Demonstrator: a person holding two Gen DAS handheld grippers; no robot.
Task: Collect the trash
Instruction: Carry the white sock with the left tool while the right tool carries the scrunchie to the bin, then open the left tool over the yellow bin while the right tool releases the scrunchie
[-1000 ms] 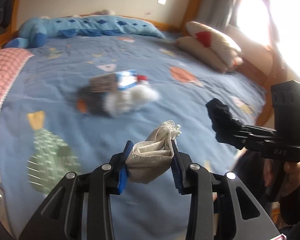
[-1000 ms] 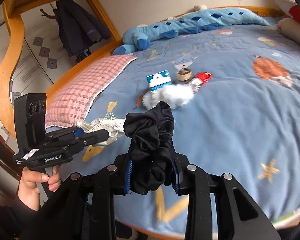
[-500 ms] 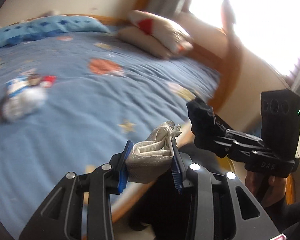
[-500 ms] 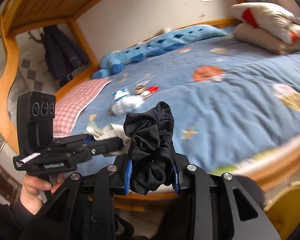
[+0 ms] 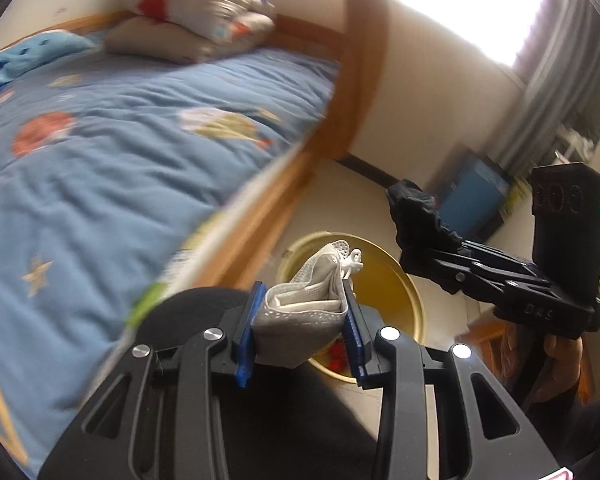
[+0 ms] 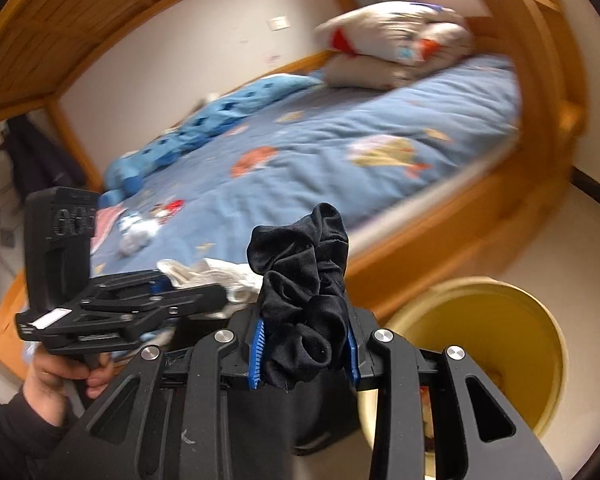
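A crumpled white cloth (image 5: 304, 300) sits pinched between the blue pads of the left gripper (image 5: 300, 316), above the near rim of a yellow bin (image 5: 414, 300) on the floor beside the wooden bed frame (image 5: 268, 204). The right gripper (image 6: 304, 338) clamps a bunched black cloth (image 6: 304, 292), with the bin low to its right. Something red, blurred, lies inside the bin. More litter (image 6: 140, 232) remains on the blue bedspread (image 6: 340, 136).

We logged a white mesh-patterned cloth (image 5: 300, 308), a black scrunchie (image 6: 304, 300), a yellow bin (image 6: 500, 320), and a blue bedspread (image 5: 100, 160) with orange and yellow motifs.
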